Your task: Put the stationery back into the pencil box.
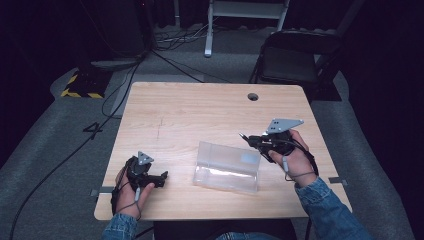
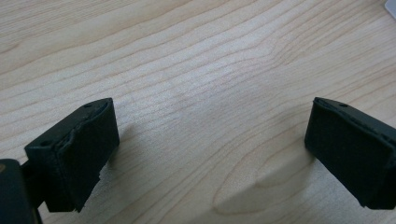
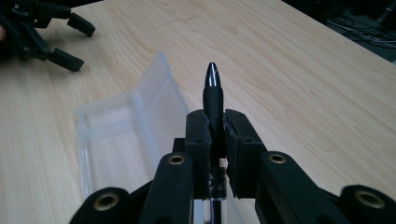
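The right gripper (image 3: 215,122) is clamped on a black pen (image 3: 213,95), centre frame: light, rigid, slick; grip mid-barrel. The clear plastic case (image 1: 227,166) lies open at lower centre of the worktop (image 1: 200,107): thin, flexible. The left gripper (image 2: 210,149) is released, empty.

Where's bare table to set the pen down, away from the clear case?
Free: the far half of the table, from the cable hole leftward, and the strip between left gripper and clear case. Crowded: the case's right end, where the right gripper holds the pen.
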`<state>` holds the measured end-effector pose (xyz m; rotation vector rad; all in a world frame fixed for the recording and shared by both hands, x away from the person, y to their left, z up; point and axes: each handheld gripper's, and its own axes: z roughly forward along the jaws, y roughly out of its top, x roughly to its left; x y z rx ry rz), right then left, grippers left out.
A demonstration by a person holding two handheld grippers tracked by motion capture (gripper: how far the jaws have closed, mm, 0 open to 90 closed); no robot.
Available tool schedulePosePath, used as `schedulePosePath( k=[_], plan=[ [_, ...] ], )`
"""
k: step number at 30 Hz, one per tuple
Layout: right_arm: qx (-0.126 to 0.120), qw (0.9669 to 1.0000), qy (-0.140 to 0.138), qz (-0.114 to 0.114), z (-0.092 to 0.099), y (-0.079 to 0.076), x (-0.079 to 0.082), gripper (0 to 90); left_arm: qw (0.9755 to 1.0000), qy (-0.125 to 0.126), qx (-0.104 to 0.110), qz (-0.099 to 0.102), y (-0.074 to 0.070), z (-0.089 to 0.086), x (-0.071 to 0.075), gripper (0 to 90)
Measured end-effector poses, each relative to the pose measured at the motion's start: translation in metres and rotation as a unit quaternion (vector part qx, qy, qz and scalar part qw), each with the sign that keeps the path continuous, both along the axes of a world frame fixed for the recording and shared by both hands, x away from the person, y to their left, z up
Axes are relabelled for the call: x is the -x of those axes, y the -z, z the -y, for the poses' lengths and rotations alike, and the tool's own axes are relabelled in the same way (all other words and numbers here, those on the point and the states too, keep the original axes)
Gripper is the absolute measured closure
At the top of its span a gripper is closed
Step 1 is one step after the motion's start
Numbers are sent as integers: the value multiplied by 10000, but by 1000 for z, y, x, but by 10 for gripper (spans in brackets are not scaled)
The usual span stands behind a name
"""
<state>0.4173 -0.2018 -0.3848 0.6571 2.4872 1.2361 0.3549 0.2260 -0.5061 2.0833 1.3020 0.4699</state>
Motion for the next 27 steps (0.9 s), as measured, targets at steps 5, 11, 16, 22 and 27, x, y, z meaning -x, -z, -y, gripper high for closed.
schedulePosePath(
  k=[5, 11, 16, 22, 27],
  plan=[
    [-2, 9998, -210, -64, -12, 4, 3, 806, 10000, 2, 2, 3, 0, 0, 0, 34],
    [55, 9991, -416, -65, -24, 10, 5, 806, 10000, -1, 2, 0, 0, 0, 0, 35],
    [122, 9983, -560, -71, -33, 17, 7, 805, 10000, -1, -2, -1, 0, 0, 0, 34],
    [209, 9973, -694, -126, -42, 28, 9, 805, 10000, 1, 1, -1, 0, 0, 0, 35],
    [341, 9956, -864, -129, -48, 39, 10, 805, 10000, 2, 0, -1, 0, 0, 0, 34]
  ],
)
